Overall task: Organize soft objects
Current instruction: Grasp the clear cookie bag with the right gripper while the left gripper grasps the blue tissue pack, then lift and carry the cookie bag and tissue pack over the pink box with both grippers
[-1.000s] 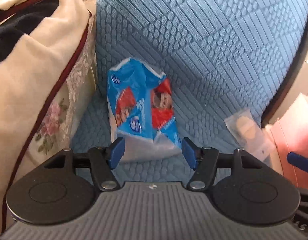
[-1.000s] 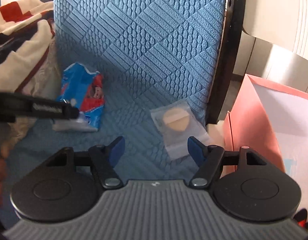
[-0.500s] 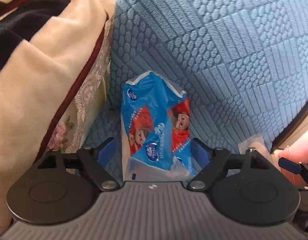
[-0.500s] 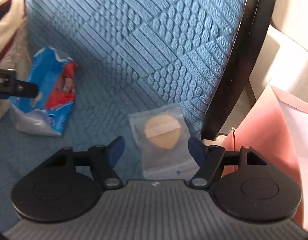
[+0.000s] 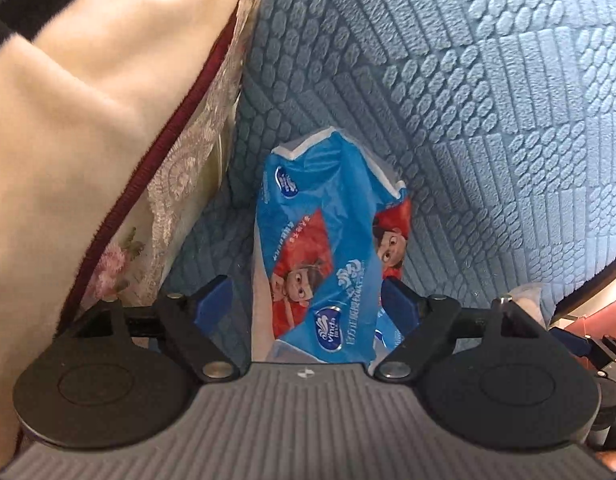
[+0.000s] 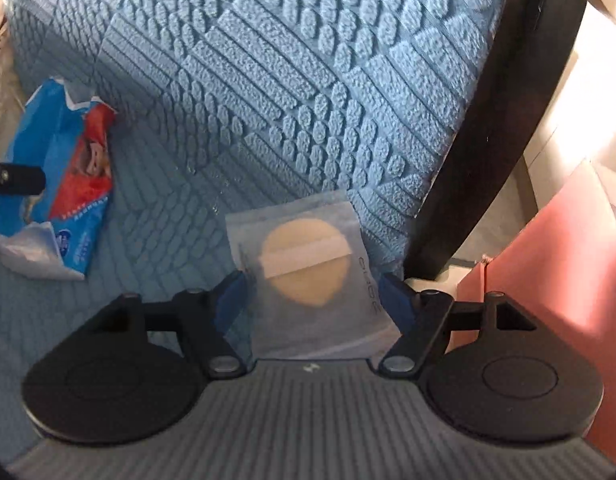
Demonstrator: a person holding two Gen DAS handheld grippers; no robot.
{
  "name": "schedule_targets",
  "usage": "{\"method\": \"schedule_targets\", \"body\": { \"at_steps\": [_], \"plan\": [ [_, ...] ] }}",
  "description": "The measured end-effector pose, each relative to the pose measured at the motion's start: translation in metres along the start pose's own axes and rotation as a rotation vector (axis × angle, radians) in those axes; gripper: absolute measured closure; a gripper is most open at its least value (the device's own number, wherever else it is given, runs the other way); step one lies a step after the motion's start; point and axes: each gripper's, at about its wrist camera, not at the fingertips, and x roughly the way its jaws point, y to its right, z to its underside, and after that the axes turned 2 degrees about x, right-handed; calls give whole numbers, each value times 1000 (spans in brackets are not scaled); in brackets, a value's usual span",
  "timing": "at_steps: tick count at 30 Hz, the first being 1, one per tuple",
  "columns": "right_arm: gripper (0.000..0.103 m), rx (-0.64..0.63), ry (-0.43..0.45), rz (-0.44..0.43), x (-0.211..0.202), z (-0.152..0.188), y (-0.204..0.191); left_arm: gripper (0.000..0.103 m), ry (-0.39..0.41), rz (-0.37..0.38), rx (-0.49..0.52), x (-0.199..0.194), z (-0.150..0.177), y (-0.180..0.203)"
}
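Left gripper (image 5: 308,300) is angled down over the tissue pack (image 5: 328,248), jaws spread wide with the pack sitting between them; the right pad looks right at the wrapper's edge, the left pad stands clear with blue cushion showing in the gap, so no grip on it. The pack (blue and red wrapper, cartoon faces, top end torn open) lies on the blue seat cushion (image 5: 488,120), close to where the seat meets the textured backrest, just beside a cream blanket (image 5: 88,128) with a dark red trim that is piled on the left. A floral lace cover (image 5: 176,200) shows under the blanket edge. Right gripper (image 6: 312,300) also points down, jaws fairly wide, straddling a clear pouch (image 6: 308,280) with a round tan pad inside, white strip across it. Pouch lies flat on the cushion near the seat's right edge, next to the dark chair frame (image 6: 488,140); pads sit either side of it, whether they touch the plastic I cannot tell, and it is not lifted. Pink box (image 6: 548,260) stands just past the frame on the right. In the right view the tissue pack is far left, well apart from the pouch.
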Motion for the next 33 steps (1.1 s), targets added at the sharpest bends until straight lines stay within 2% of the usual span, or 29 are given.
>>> {"method": "schedule_targets", "body": {
  "at_steps": [5, 8, 14, 19, 20, 21, 24, 27, 30, 33],
  "plan": [
    [59, -1, -14, -23, -7, -1, 0, 18, -6, -5, 3, 3, -1, 1],
    [66, -27, -10, -15, -12, 0, -5, 18, -10, -2, -2, 5, -4, 1],
    [69, -58, 37, -3, -32, 5, -22, 18, 10, -2, -62, 9, -7, -6],
    [69, -63, 72, -22, -52, 6, -29, 20, -3, 21, -113, 16, -6, -11],
    [69, -55, 72, -38, -53, 6, -28, 24, -8, 18, -123, 17, -6, -14],
    [69, -46, 68, -69, -51, 2, -22, 36, -14, 10, -137, 20, -5, -16],
    [69, -48, 58, -92, -50, 3, -23, 48, -29, 13, -178, 22, 0, -21],
    [69, -48, 43, -103, -50, 3, -22, 62, -27, 33, -165, 22, -1, -19],
    [69, -23, 29, -105, -49, 3, -17, 69, -10, 37, -168, 17, -3, -20],
    [69, -12, 25, -108, -55, 5, -11, 71, 7, 63, -180, 4, -4, -19]
  ]
}}
